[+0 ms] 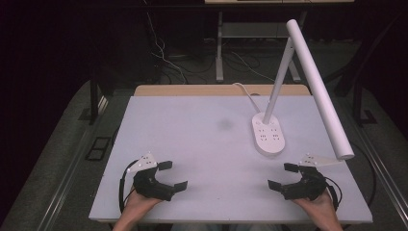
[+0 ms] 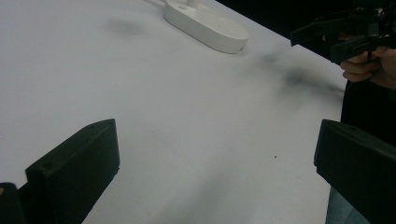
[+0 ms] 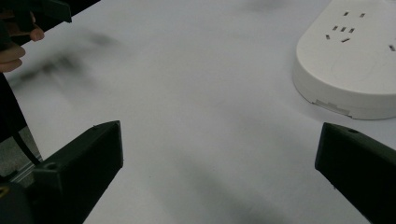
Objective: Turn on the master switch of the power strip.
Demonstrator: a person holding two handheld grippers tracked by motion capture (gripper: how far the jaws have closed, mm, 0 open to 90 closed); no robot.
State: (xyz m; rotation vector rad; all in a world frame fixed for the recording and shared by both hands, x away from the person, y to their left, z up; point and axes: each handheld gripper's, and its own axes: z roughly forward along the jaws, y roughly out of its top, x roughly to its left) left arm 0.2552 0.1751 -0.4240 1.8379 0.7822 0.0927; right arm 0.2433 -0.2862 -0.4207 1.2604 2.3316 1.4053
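Nothing seems to be started yet: the desk lamp [image 1: 269,137] is standing untouched on the right half of the tabletop [image 1: 192,130], far of the right gripper [image 1: 280,177]. The left gripper [image 1: 173,176] is resting at the near left, well apart from it. Both are holding their fingers wide open, gripping nothing. All the work is looking still ahead.

The high view is showing the lamp's tilted stem and long white tube; the right gripper view is showing small slots on its base [image 3: 348,65].

Black hand-held gripper [image 1: 173,175], grey plate, black cable
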